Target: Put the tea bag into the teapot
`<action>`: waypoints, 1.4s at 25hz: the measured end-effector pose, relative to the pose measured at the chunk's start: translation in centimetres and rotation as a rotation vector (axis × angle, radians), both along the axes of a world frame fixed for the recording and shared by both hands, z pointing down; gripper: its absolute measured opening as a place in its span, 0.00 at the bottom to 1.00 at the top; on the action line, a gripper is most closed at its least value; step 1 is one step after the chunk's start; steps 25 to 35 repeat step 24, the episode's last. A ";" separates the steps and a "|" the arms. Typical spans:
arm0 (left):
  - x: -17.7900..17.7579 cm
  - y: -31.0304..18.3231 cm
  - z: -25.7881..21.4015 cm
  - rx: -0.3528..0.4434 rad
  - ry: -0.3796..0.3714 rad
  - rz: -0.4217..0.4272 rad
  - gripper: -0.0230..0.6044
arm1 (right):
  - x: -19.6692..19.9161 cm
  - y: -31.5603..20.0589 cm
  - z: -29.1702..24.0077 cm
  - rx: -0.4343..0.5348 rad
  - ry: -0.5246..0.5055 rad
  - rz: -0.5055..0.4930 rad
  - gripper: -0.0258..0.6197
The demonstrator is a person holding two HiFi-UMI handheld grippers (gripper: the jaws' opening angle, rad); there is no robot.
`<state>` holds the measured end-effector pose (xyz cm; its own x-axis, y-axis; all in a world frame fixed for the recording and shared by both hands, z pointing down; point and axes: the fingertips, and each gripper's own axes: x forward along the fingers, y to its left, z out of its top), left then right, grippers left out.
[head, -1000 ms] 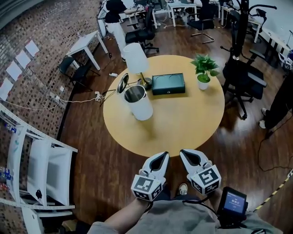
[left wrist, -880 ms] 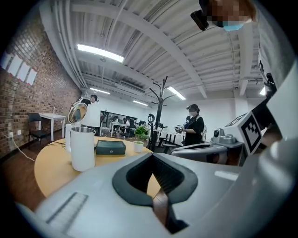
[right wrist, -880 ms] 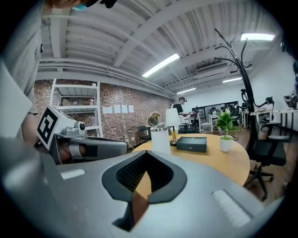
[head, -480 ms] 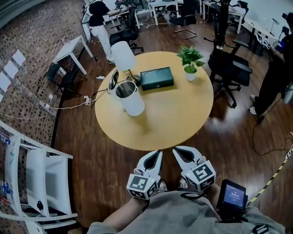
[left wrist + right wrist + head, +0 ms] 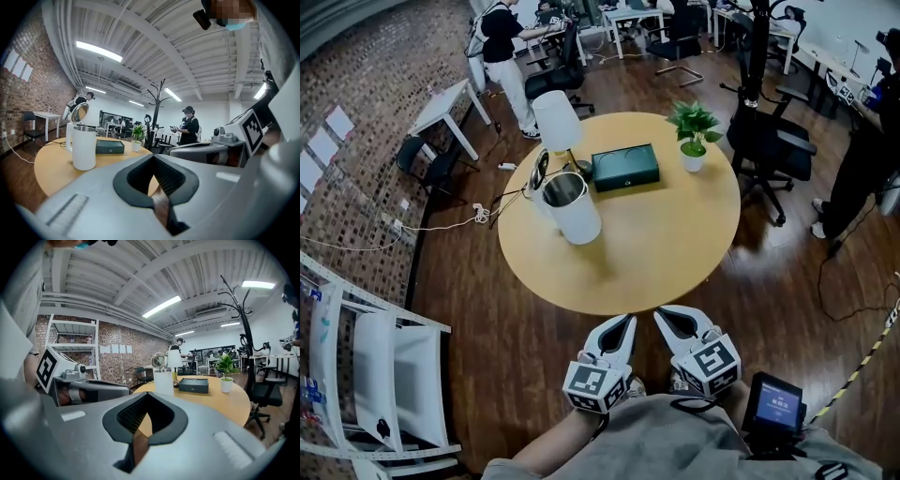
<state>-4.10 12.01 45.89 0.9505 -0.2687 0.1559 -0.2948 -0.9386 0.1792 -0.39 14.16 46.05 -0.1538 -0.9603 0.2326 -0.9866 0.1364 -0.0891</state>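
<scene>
The white teapot (image 5: 572,208), a tall jug with its lid tipped open, stands on the left part of the round wooden table (image 5: 656,253). It also shows in the left gripper view as the teapot (image 5: 84,147) and in the right gripper view as the teapot (image 5: 164,380). No tea bag is visible. My left gripper (image 5: 627,319) and right gripper (image 5: 660,312) sit side by side just off the table's near edge, well short of the teapot. Both point at the table. Left gripper (image 5: 152,157) and right gripper (image 5: 147,393) have their jaws together with nothing between them.
A dark green box (image 5: 625,167), a white lamp (image 5: 556,120) and a small potted plant (image 5: 694,131) stand at the table's far side. A black office chair (image 5: 773,141) is at the right, white shelving (image 5: 356,375) at the left. A person (image 5: 502,37) stands at the back.
The head view has swung, so the table and both grippers sit a little further left in frame. Both grippers stay shut and empty. The teapot has not moved on the table.
</scene>
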 end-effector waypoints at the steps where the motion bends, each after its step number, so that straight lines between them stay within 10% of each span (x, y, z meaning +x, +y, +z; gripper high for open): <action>1: 0.1 0.0 0.0 0.001 0.001 0.002 0.04 | 0.0 -0.1 0.0 0.002 0.001 0.000 0.05; 35: 1.0 -1.2 -1.2 0.015 0.009 0.031 0.04 | 0.9 -1.3 -1.0 0.012 0.021 0.017 0.05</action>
